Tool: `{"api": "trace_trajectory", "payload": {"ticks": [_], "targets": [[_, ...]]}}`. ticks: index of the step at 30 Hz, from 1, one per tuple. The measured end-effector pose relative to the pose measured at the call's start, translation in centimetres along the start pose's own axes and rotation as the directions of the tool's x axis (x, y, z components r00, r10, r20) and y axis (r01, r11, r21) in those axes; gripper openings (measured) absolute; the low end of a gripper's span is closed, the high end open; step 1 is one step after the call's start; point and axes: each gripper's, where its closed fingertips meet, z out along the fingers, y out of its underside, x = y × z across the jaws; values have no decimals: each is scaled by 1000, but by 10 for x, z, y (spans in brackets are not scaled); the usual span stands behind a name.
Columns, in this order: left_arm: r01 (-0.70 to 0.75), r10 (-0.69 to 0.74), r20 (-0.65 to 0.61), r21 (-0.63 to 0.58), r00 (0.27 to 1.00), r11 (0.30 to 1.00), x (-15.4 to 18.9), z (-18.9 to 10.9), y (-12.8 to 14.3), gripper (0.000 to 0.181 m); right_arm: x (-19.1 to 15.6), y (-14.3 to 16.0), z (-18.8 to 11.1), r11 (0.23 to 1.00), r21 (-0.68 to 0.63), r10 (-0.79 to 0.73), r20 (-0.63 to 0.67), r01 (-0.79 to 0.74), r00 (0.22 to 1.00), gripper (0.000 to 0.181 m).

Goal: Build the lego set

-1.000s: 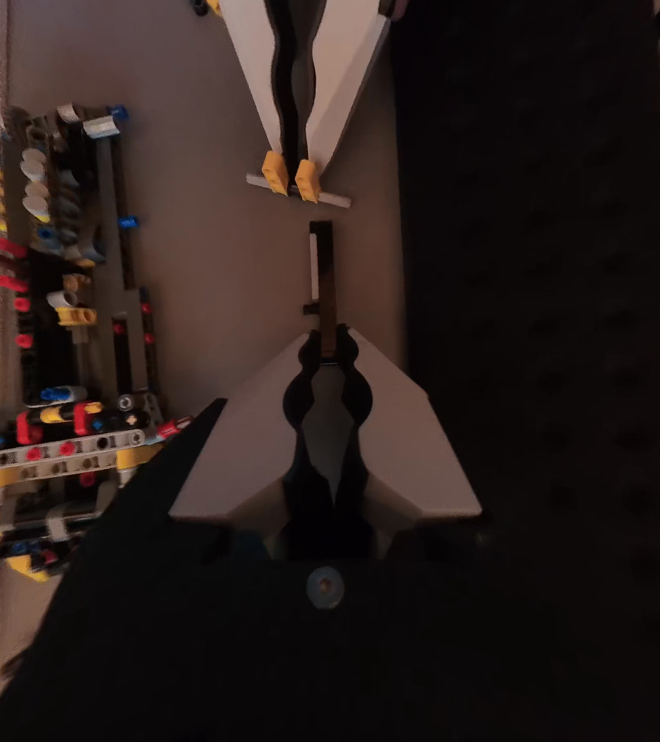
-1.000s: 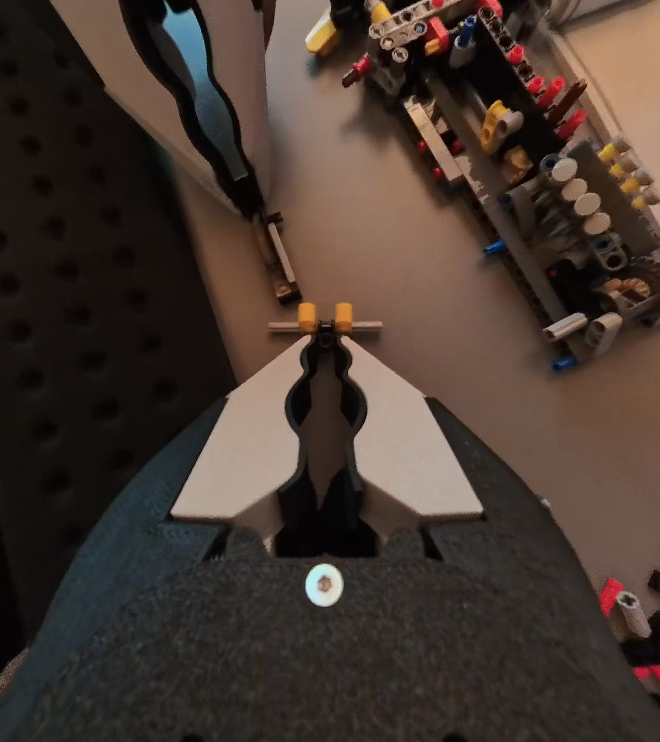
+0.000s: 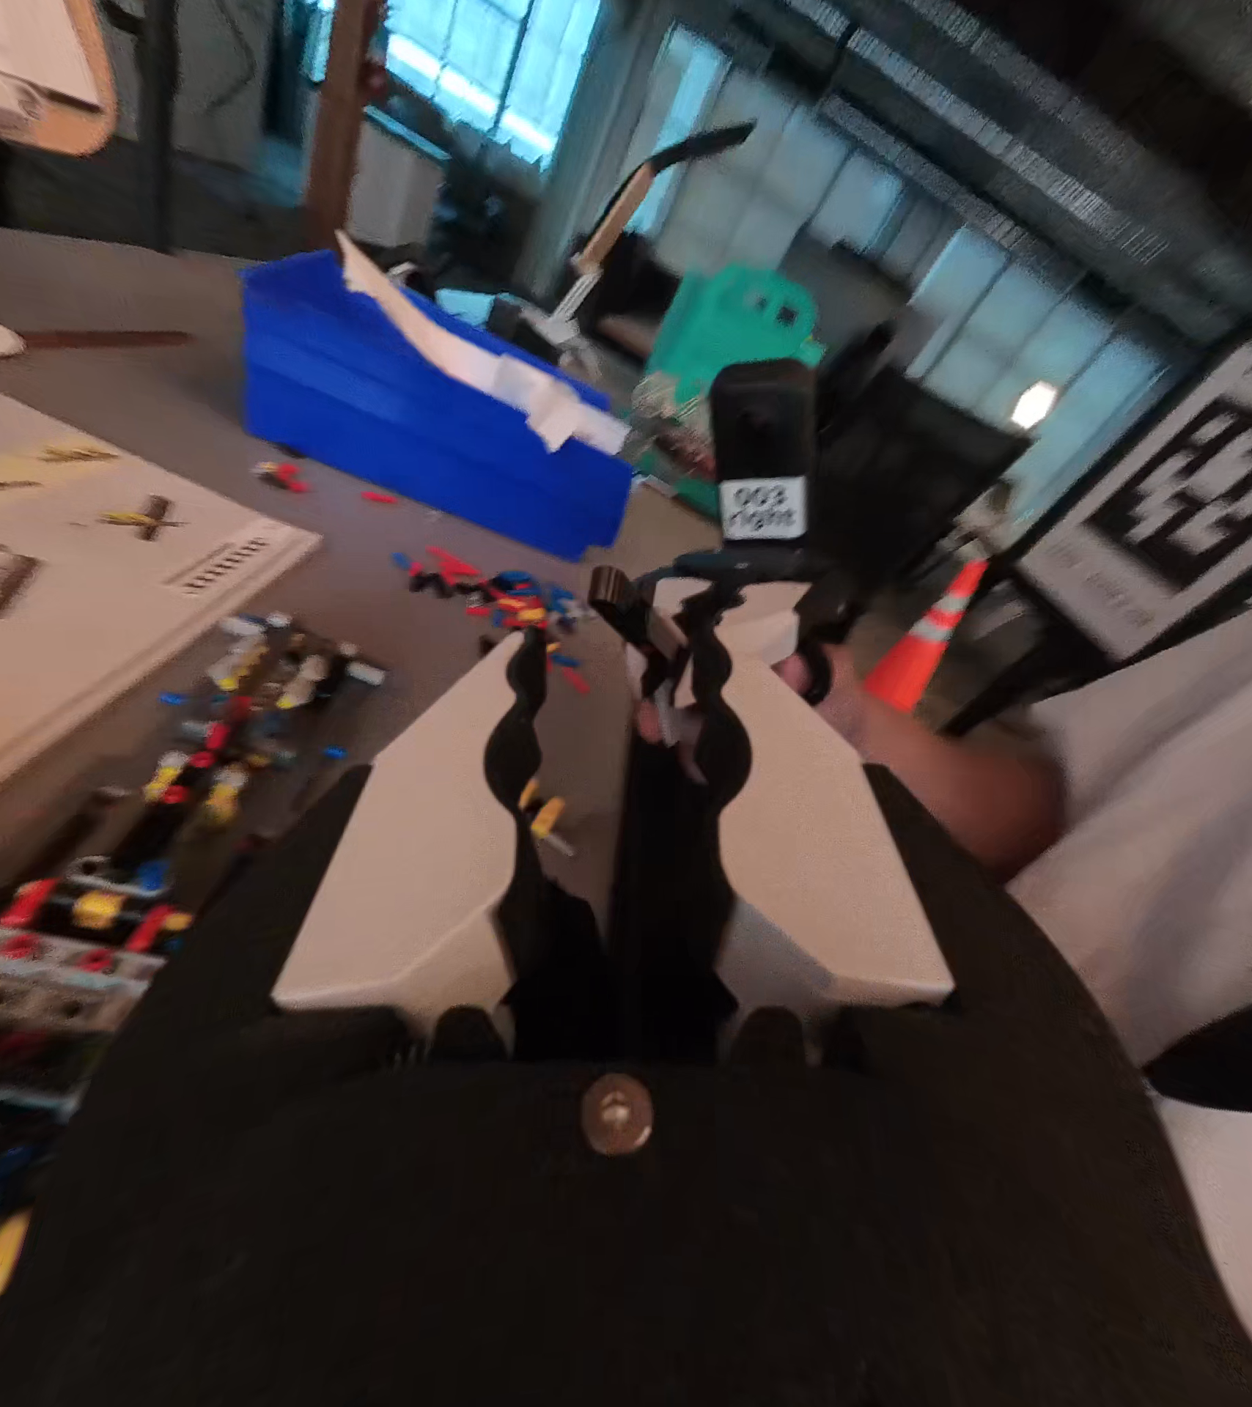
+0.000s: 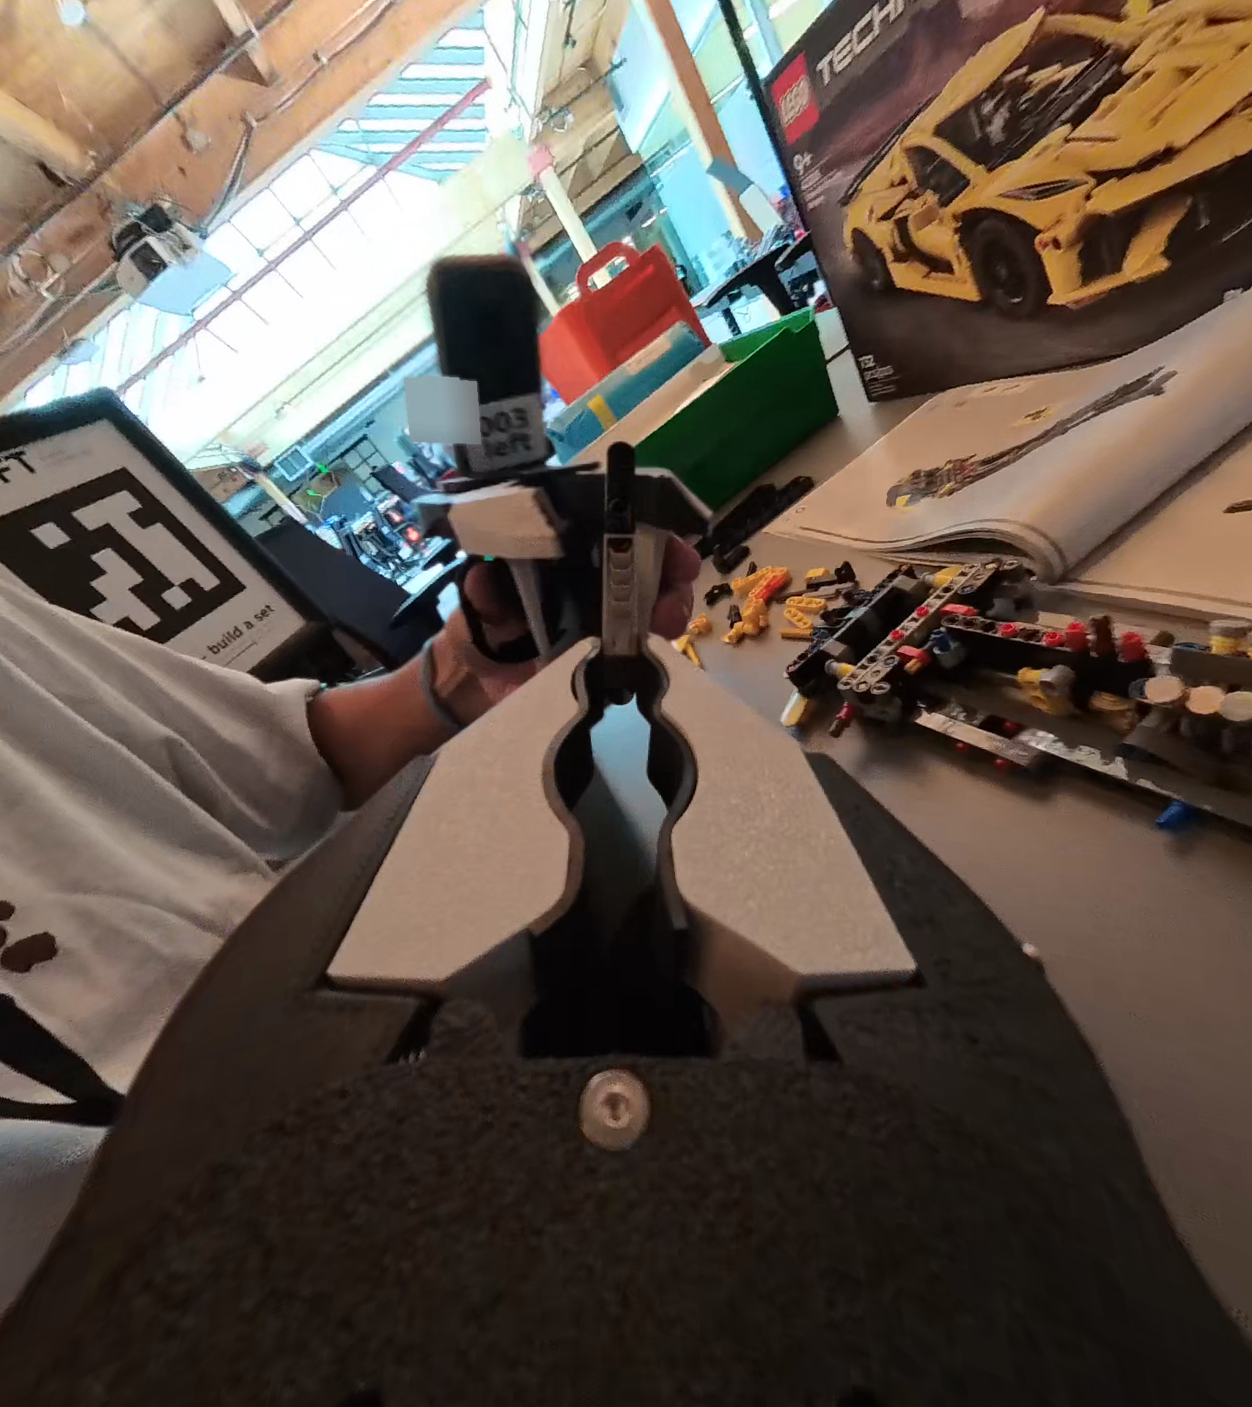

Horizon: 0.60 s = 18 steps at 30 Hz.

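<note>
We see a grey desk [image 4: 1065,952] with the set's box [image 4: 1065,190], printed with a yellow car, standing at its far right. An open instruction booklet [image 4: 1065,472] lies in front of the box. A blue bin [image 3: 410,426] sits at the far side in the left wrist view.

The half-built chassis [image 4: 1026,670] lies on the desk at the right. It is long and dark, dotted with red, blue and yellow pins and a row of pale round caps.

Above the desk, our right tool [image 4: 619,666] grips the lower end of a grey beam [image 4: 621,601] that stands upright with a black pin on top. Our left tool [image 3: 611,655] is parted, its fingers on either side of the beam's top; we cannot tell if they touch it.

Small yellow loose pieces [image 4: 760,601] lie scattered beyond the chassis.
</note>
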Motion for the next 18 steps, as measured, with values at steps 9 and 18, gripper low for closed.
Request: {"api": "trace_trajectory", "payload": {"ticks": [9, 18], "targets": [[29, -30, -90, -12, 995, 1000, 0, 0, 14, 8, 4, 12, 10, 998, -50, 40, 9, -39, 999, 6], [76, -78, -156, -19, 985, 997, 1, -7, 21, 6, 3, 23, 15, 990, -136, 54, 53, -46, 997, 6]]}}
